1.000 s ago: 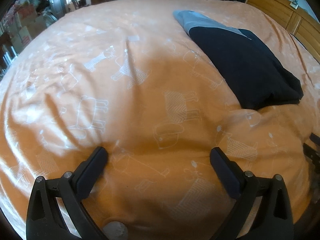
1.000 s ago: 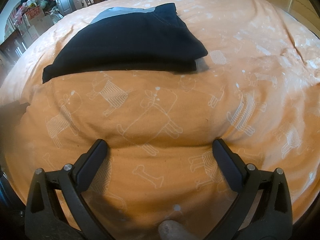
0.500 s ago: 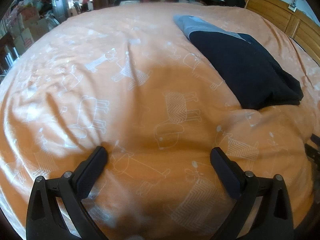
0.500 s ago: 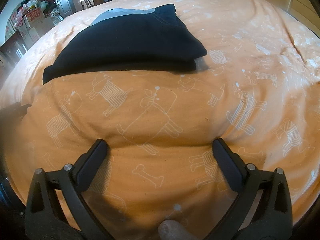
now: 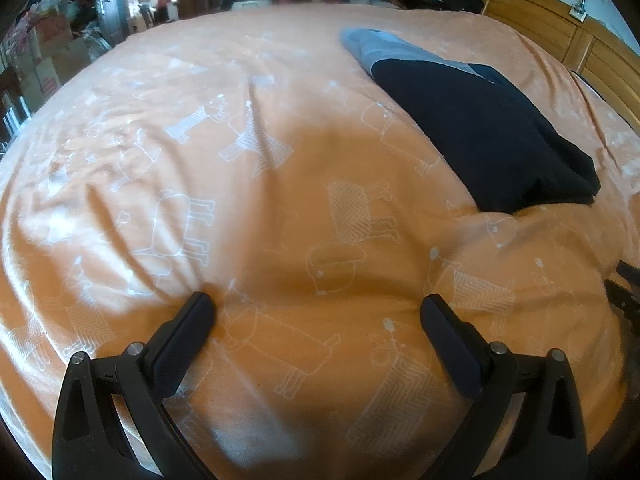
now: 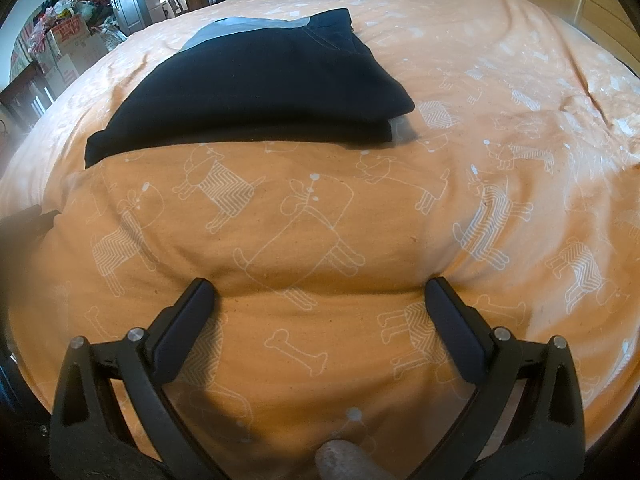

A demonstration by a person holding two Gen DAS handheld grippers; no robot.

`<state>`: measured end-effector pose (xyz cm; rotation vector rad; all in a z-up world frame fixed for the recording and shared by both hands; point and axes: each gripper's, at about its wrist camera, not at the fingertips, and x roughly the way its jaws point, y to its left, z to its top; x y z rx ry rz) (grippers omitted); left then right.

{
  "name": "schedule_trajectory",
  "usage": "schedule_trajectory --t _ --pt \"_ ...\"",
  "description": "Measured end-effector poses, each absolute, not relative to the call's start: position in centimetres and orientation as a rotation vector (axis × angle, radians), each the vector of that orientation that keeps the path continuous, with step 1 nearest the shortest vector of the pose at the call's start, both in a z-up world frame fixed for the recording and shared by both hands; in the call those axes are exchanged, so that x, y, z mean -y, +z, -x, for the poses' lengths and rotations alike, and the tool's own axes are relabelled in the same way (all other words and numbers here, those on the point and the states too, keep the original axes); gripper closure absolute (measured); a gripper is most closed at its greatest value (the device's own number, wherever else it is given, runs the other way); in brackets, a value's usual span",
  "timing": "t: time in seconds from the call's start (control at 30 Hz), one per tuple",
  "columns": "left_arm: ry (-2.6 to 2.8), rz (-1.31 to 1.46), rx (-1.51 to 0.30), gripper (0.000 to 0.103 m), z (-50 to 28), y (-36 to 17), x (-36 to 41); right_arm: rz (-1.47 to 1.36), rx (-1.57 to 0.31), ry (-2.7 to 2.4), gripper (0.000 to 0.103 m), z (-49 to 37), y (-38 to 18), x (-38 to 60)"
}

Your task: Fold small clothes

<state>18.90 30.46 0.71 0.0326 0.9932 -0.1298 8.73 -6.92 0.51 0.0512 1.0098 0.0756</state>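
Both grippers low over the bed [image 5: 168, 128], which is covered by an orange duvet with white outline animals.

Left gripper [image 5: 316, 308]: jaws spread wide, nothing between them, tips resting on or just above the duvet in the lower part of its frame.

Right gripper [image 6: 320, 290]: jaws likewise spread wide and empty, tips at a raised fold of duvet, lower centre of frame.

Folded dark navy garment [image 5: 480, 128] lies flat on the duvet, upper right of the left wrist view; a grey-blue band shows at its far end. In the right wrist view the same garment [image 6: 256, 84] sits upper centre-left, well apart from the fingertips.

Wooden headboard [image 5: 576, 52] at upper right edge. Cluttered boxes [image 6: 68, 48] in the upper left.
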Motion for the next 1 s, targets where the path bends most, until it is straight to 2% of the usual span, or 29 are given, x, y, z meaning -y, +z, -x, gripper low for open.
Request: schedule_trajectory --t 0.63,0.8,1.0 --pt "-0.118 -0.052 -0.986 0.002 -18.6 2.5 -30.0 -0.05 -1.005 0.054 0.0 -9.0 1.6 6.4" --pt "-0.101 -0.064 -0.889 0.003 -17.1 5.7 -30.2 -0.034 -0.959 0.093 0.0 -8.8 4.5 5.0" --pt "-0.106 -0.042 -0.677 0.003 -14.0 14.1 -29.8 -0.014 -0.817 0.138 0.0 -7.7 12.1 2.4"
